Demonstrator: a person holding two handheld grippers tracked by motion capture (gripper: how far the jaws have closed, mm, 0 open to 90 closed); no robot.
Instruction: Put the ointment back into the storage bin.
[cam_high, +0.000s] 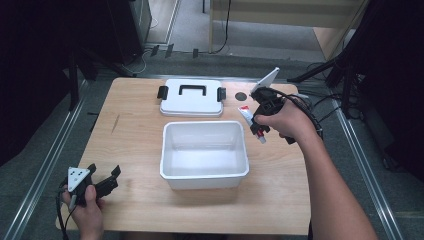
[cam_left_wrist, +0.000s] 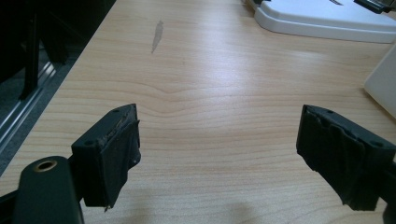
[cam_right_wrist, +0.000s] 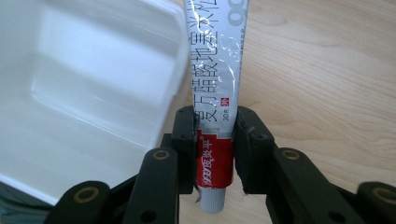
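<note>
1. On my end, the right gripper (cam_high: 256, 123) is up off the table (cam_high: 130, 140), just past the right-hand edge of the open white box (cam_high: 204, 153). Its jaws are clamped tight on a small tube (cam_right_wrist: 215, 100) of cream or ointment.
2. From the right gripper view, the pads pinch the tube low down, right on the red band near its cap. The cap pokes out below the jaws, and the long silvery body with printed characters sticks up and away from them.
3. In the high view the tube (cam_high: 248, 118) sits at a slant in the grip, red-and-white end toward the far side of the table, cap end toward me. It's beside the box rim, not inside it.
4. The box itself has nothing in it that I can make out. It sits around the middle of the table.
5. The lid (cam_high: 191, 97), white with a black handle and black clips at both ends, lies flat just behind the box.
6. My left gripper (cam_high: 102, 182) is parked at the near left corner of the table, low down. Jaws are wide apart, nothing between them, just bare wood showing in the left gripper view (cam_left_wrist: 219, 154).
</note>
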